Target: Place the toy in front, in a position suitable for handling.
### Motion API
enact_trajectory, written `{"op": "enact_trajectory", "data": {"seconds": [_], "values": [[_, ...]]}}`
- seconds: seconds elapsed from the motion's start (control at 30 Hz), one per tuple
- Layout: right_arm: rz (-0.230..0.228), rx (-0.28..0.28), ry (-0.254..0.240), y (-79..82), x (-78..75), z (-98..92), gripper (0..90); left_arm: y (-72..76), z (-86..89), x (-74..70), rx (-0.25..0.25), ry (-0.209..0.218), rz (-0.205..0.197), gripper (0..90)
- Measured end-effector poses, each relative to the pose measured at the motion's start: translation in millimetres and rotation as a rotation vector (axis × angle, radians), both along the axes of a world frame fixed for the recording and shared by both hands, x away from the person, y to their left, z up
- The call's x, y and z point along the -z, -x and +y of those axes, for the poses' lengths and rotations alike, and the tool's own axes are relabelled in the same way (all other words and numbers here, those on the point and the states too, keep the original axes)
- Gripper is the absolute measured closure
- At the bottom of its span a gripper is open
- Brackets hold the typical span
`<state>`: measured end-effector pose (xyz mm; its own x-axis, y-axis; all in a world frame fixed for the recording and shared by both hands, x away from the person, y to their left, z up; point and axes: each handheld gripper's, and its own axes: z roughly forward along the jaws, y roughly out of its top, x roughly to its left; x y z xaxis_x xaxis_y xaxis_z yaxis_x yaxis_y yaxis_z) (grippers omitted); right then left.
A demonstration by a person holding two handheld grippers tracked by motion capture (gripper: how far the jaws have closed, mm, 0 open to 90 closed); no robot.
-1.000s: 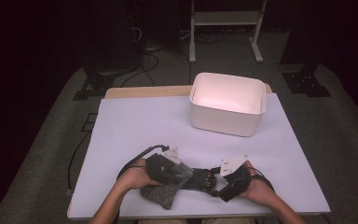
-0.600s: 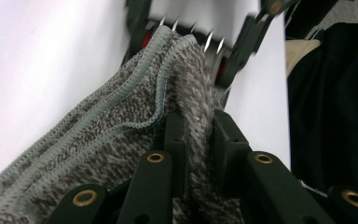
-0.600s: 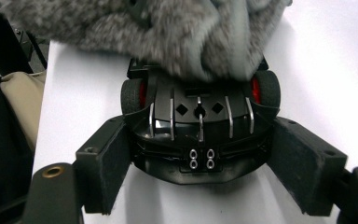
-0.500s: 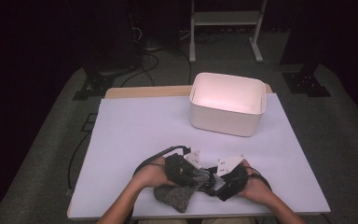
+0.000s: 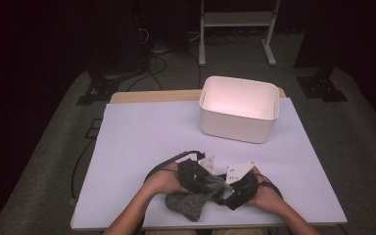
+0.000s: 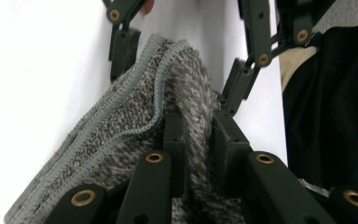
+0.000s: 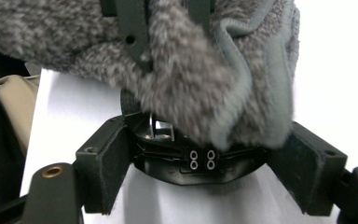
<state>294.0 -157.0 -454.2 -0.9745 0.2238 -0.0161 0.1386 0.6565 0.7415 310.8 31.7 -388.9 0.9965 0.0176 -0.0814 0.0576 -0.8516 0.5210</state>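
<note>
1 grey cloth (image 5: 188,203), lengthwise left-to-right

Cloth (image 5: 188,204) at table (image 5: 142,142) near edge; bin (image 5: 239,108) behind, far right

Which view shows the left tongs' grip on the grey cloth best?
The left gripper view: the left tongs pinch a fold of the grey cloth. The high view shows the cloth small under the hands. The right gripper view shows it blurred.

Grey fuzzy cloth (image 5: 188,205), bunched, table's near edge
</note>
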Motion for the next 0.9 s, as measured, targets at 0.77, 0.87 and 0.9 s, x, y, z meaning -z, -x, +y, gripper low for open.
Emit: {"op": "enact_trajectory", "data": {"seconds": [0.77,0.87,0.9], "values": [[0.019,0.006,0.004,-1.0,4.4,2.2,23.3,-12.1,-2.4,5.6,-0.040,0.053,0.002,77.3],[0.022,0.002,0.001,-1.9,5.9,1.7,23.2,-13.8,0.6,5.7,-0.051,0.042,-0.009,77.3],[0.023,0.002,-0.001,-2.1,5.8,1.5,23.2,-15.1,3.9,5.2,-0.063,0.040,-0.010,77.3]]}}
